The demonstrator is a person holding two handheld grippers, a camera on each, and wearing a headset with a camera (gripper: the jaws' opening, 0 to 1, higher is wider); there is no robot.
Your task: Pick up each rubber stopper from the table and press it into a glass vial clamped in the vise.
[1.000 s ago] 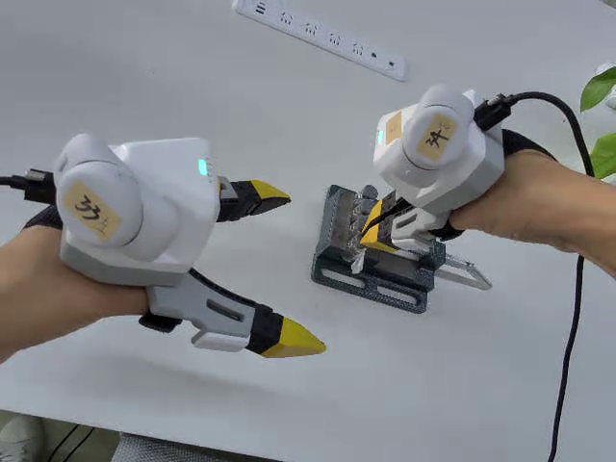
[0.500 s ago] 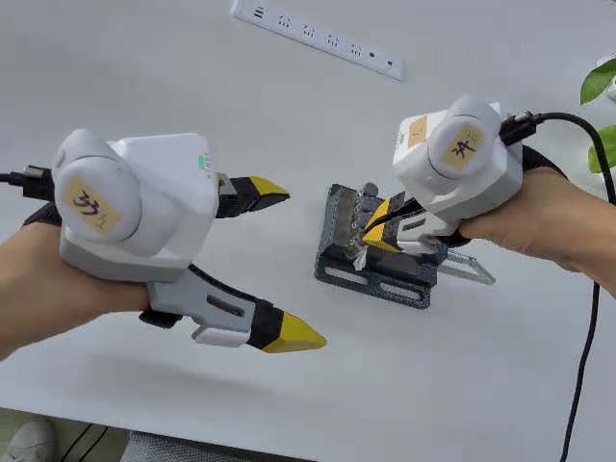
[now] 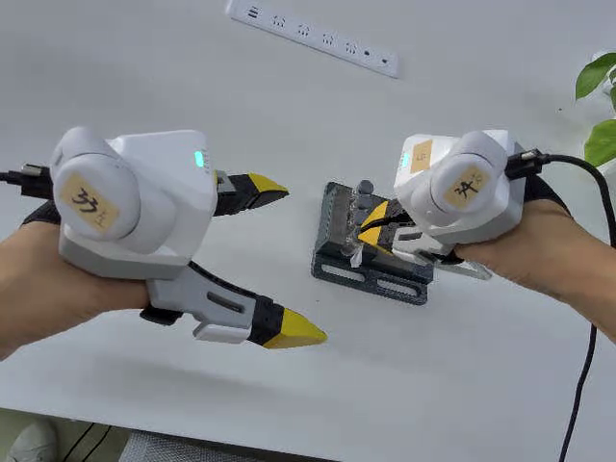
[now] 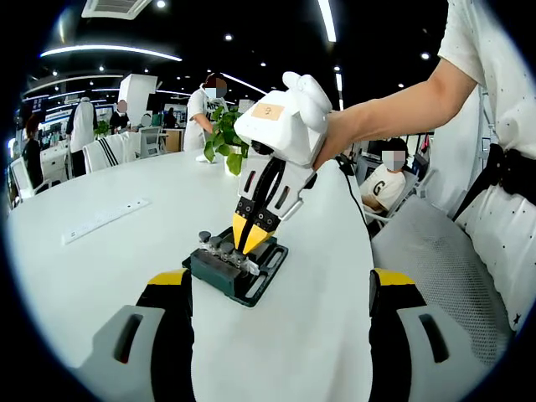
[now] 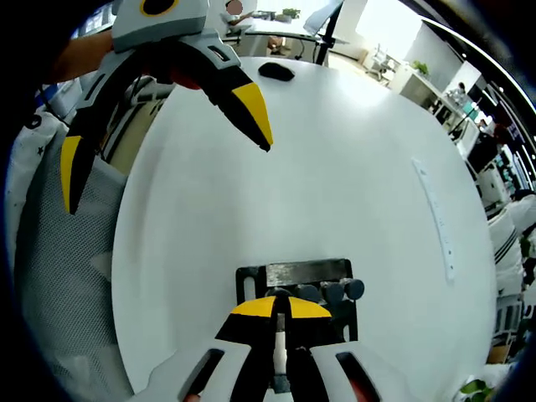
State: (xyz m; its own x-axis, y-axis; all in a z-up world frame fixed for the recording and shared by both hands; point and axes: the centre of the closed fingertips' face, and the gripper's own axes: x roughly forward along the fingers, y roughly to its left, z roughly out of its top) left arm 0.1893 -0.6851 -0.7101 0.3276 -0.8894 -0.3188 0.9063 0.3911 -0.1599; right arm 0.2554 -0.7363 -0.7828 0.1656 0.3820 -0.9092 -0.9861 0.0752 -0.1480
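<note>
Right now you are holding the right gripper down over the vise. Its yellow tips are meeting just above the clamp, and whether a stopper is pinched between them I cannot tell. In the right gripper view the closed tips are sitting at one end of a row of dark rubber stoppers, with three of them lining up just beside the tips along the vise's slot. In the left gripper view those stoppers are standing up out of the clamp. The glass under them is showing too small to make out clearly. You are holding the left gripper well apart from the vise, off to its left, with the jaws spread wide and gripping nothing. The vise is resting on the white worktop, and a power strip is lying farther back.
</note>
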